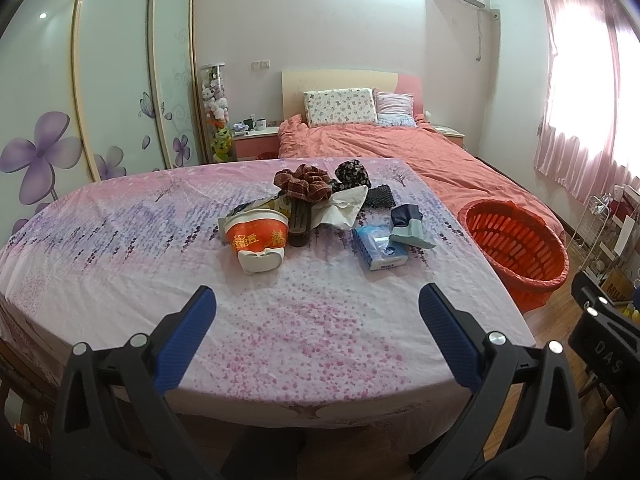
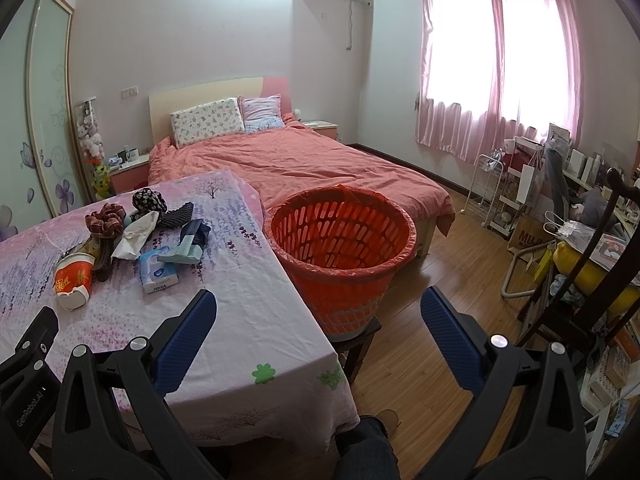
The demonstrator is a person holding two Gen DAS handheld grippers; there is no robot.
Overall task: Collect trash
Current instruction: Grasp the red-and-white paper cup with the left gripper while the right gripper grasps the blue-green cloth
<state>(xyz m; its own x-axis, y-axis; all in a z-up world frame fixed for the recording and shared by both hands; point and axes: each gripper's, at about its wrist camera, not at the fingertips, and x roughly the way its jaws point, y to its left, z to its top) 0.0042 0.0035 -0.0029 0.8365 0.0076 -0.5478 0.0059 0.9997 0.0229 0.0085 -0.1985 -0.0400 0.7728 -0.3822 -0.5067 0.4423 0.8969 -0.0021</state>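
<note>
My left gripper (image 1: 316, 320) hangs wide and empty over the tabletop (image 1: 120, 280). The trash sits ahead: crushed paper cup (image 1: 258, 240) at 11 o'clock, crumpled tissue (image 1: 342, 206) at 12, tissue pack (image 1: 380, 246) at 1. My right gripper (image 2: 318, 322), also spread wide, has the orange basket (image 2: 340, 248) at 12.

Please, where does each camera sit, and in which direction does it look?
Left wrist: on the left tongs, open, facing the table and its trash pile; the other tongs show at its right edge.
Right wrist: on the right tongs, open, facing the orange basket; a trouser leg shows below.
Shared: crushed paper cup, tissue pack, basket, bed.
</note>
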